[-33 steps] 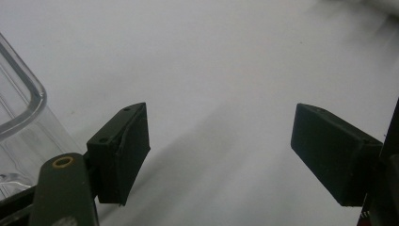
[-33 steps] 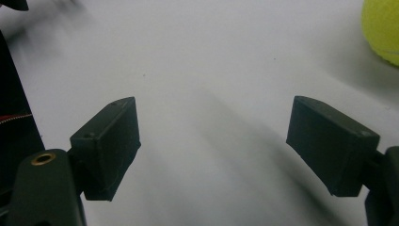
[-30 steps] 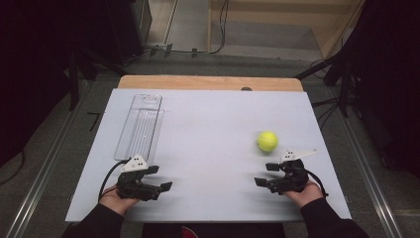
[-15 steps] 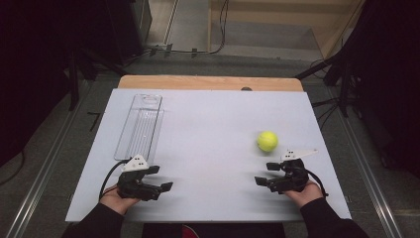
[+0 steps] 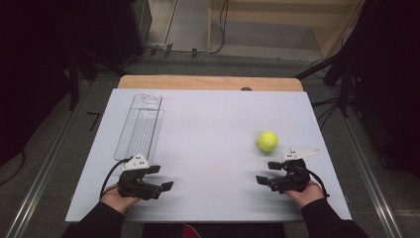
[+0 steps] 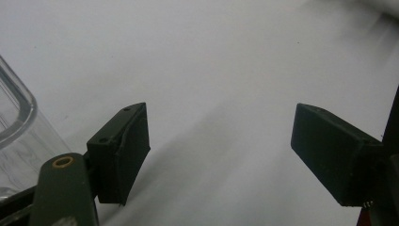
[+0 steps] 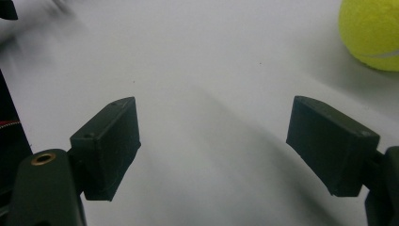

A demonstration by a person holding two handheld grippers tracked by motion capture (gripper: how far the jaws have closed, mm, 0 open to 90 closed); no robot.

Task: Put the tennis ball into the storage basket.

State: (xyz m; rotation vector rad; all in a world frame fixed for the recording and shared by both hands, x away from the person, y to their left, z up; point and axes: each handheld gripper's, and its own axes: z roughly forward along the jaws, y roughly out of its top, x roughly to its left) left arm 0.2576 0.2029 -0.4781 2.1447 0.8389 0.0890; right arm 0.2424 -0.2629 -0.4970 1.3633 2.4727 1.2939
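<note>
Pre-grasp: both tongs, L (image 5: 159, 177) & R (image 5: 266, 172), released on desk (image 5: 208, 129); next, R must reach ball (image 5: 267, 141).

A white bench (image 5: 208, 148) is seen from above. A clear tray (image 5: 141, 126) lies far left; a ball (image 5: 267, 141) lies just beyond the right gripper (image 5: 265, 173). The left gripper (image 5: 161, 178) is held near the front edge, jaws apart.

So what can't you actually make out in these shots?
- Tennis ball: cut off by the right gripper view's top and right edges.
- Clear tray: cut off by the left gripper view's left edge.
- Small dark spot at the table's far edge: too small in the high view.
</note>
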